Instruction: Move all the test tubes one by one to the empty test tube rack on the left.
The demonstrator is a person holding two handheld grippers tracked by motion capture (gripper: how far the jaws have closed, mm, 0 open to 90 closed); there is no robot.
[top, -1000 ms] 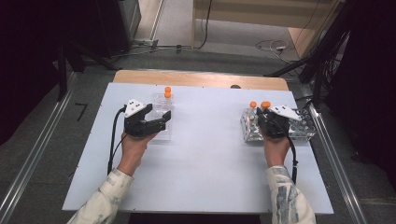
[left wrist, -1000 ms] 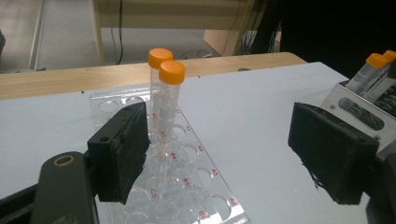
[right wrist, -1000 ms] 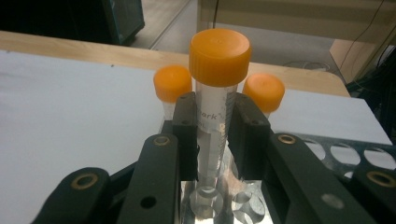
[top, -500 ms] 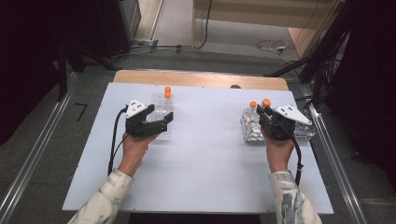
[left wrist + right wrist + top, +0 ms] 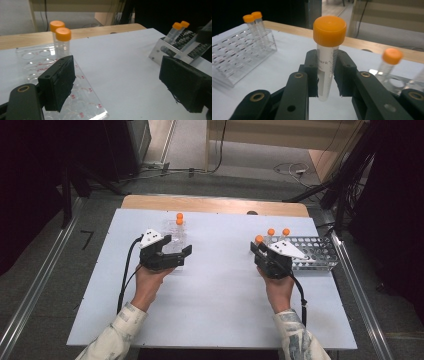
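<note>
Right gripper [image 5: 328,77] clamps an upright orange-capped tube [image 5: 327,57], held clear of the metal rack [image 5: 320,252] beside it. Left gripper [image 5: 120,85] jaws wide apart, empty, over the clear rack [image 5: 45,67] with two tubes.

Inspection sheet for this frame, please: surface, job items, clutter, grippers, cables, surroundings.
Surface: pale table, wooden strip along the far edge.
Job's things: held tube, orange cap; clear rack with two tubes; metal rack with two tubes.
Clutter: nothing seen.
Grippers: left gripper open at the clear rack; right gripper shut on the held tube, upright.
Cables: one trails from each gripper; more on the floor.
Surroundings: floor rails, dark stands.
</note>
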